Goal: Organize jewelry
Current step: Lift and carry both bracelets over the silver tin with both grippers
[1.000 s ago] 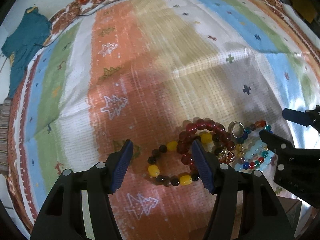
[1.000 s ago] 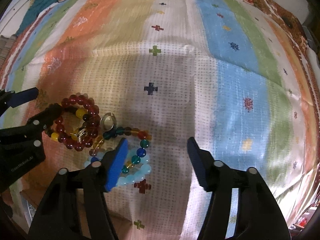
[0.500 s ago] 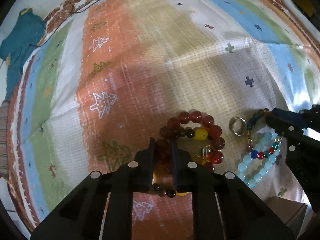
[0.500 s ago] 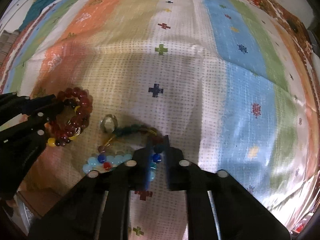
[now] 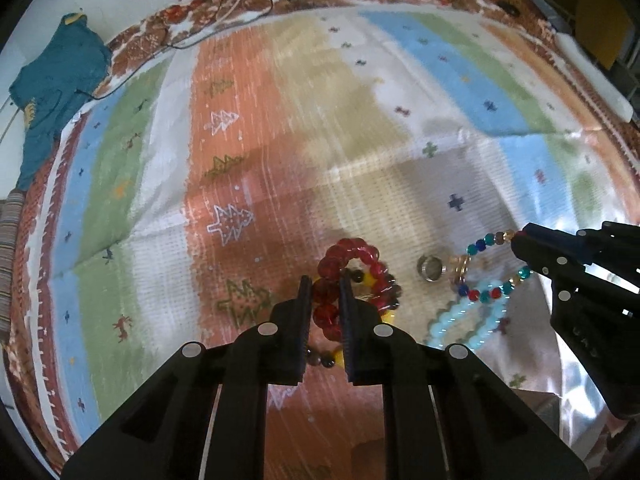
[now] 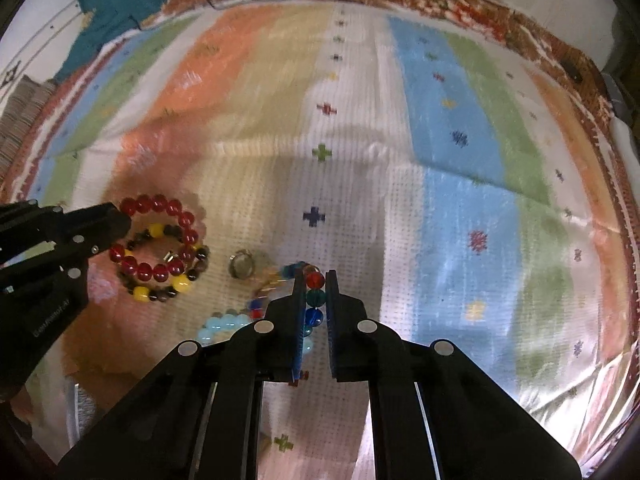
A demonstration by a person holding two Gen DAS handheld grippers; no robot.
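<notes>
My left gripper (image 5: pixel 325 284) is shut on the red bead bracelet (image 5: pixel 352 256), which hangs lifted from its fingers; it also shows in the right wrist view (image 6: pixel 160 240). A yellow and brown bead bracelet (image 6: pixel 160 288) lies under it on the cloth. My right gripper (image 6: pixel 314 276) is shut on the multicoloured bead bracelet (image 6: pixel 314 298), seen stretched in the left wrist view (image 5: pixel 492 280). A pale blue bead bracelet (image 5: pixel 460 316) and a silver ring (image 5: pixel 431 268) lie between the grippers.
A striped, patterned cloth (image 5: pixel 280 140) covers the surface. A teal garment (image 5: pixel 52 84) lies at the far left, with thin cables (image 5: pixel 224 12) at the far edge. A brown box edge (image 5: pixel 536 400) shows near right.
Both grippers went from open to shut, the left on the red bracelet, the right on the multicoloured one. Both bracelets have risen and pulled apart from the pile.
</notes>
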